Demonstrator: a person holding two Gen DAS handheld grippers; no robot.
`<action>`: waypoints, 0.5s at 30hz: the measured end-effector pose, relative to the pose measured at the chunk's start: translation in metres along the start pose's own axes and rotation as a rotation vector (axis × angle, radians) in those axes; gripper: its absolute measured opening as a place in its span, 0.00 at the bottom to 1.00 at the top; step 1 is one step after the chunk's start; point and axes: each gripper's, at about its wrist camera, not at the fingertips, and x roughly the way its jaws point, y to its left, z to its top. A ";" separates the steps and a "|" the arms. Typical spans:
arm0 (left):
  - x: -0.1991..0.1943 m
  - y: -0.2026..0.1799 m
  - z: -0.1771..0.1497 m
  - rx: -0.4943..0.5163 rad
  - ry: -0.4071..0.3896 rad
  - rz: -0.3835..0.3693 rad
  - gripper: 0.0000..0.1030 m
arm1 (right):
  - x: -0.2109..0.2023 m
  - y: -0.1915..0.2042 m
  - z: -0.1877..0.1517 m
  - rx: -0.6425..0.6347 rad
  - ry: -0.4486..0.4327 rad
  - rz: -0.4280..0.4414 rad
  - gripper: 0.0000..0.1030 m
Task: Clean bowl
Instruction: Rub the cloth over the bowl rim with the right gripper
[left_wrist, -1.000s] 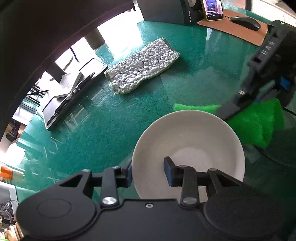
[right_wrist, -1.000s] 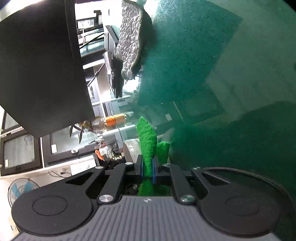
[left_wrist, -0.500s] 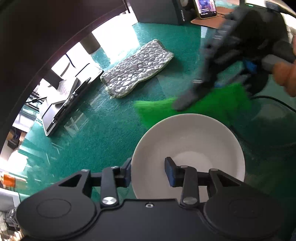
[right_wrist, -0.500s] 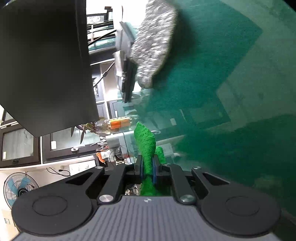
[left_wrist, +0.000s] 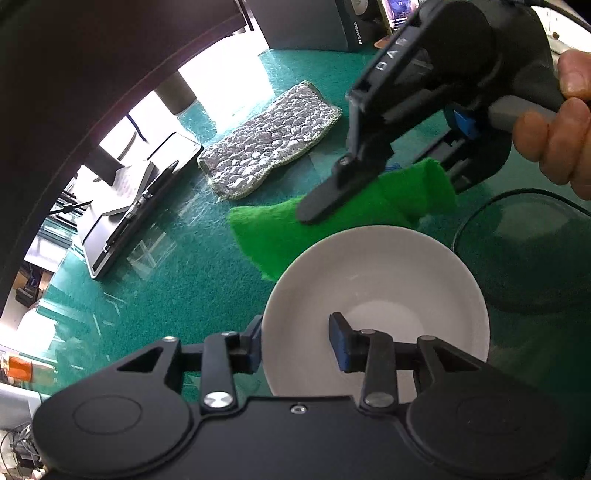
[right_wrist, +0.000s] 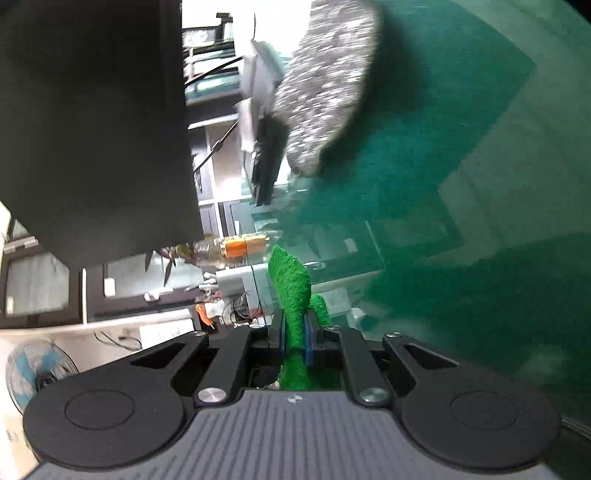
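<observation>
while the left gripper (left_wrist: 295, 341) clamps the rim of the round white ceramic bowl (left_wrist: 373, 295) on the green glass-topped surface (left_wrist: 184, 295), the right gripper (right_wrist: 294, 332), fingers clenched on a bright green scouring cloth (left_wrist: 332, 221), hovers just beyond the far rim; wiping appears about to begin, requiring the cloth lowered into the bowl.

My left gripper (left_wrist: 295, 341) straddles the near rim of the round white ceramic bowl (left_wrist: 373, 280) on the green glass-topped table (left_wrist: 177, 295), one finger outside, one inside. Behind the bowl my right gripper (right_wrist: 294, 330) holds the bright green scouring cloth (left_wrist: 295, 229) above the far rim. Farther back lies a silvery pebbled mat (left_wrist: 269, 142), with a flat grey laptop (left_wrist: 122, 225) to its left.
</observation>
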 end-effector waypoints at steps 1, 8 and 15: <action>0.000 0.000 0.000 -0.004 -0.002 -0.001 0.36 | -0.005 -0.002 -0.002 0.010 -0.003 0.002 0.11; -0.001 0.011 0.003 -0.182 0.037 -0.007 0.39 | -0.042 -0.023 -0.020 0.084 -0.015 -0.016 0.11; -0.037 0.028 -0.017 -0.663 0.066 0.008 0.93 | -0.048 -0.023 -0.026 0.090 -0.051 0.009 0.11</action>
